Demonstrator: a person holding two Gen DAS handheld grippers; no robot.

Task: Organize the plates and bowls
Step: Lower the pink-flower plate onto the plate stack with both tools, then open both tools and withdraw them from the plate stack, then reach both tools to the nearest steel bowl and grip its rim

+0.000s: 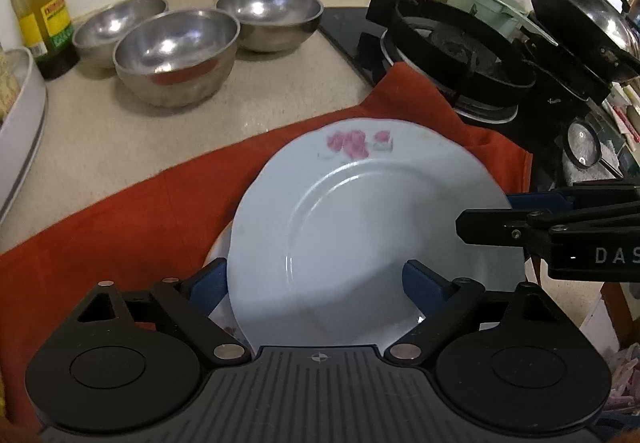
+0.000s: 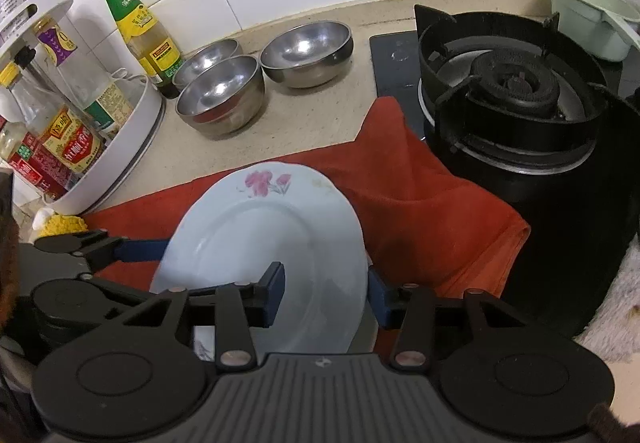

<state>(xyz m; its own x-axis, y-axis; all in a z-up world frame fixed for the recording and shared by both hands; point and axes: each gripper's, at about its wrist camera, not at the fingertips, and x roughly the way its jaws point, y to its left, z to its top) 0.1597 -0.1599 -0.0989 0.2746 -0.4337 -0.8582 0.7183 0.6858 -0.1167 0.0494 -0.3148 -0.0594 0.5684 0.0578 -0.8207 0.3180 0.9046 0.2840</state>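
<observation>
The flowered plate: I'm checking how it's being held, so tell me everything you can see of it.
The flowered plate is pale blue-white, glossy like glazed ceramic, with a wavy rim, a round well and a pink flower print on its far rim. It looks clean, tilted over the red cloth. The left tongs straddle its near edge; the right tongs bracket its right rim. Another plate peeks out beneath it.

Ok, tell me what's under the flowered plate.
Under the flowered plate lies the red cloth. A second plate's rim peeks out at its left edge; the rest of it is covered.
</observation>
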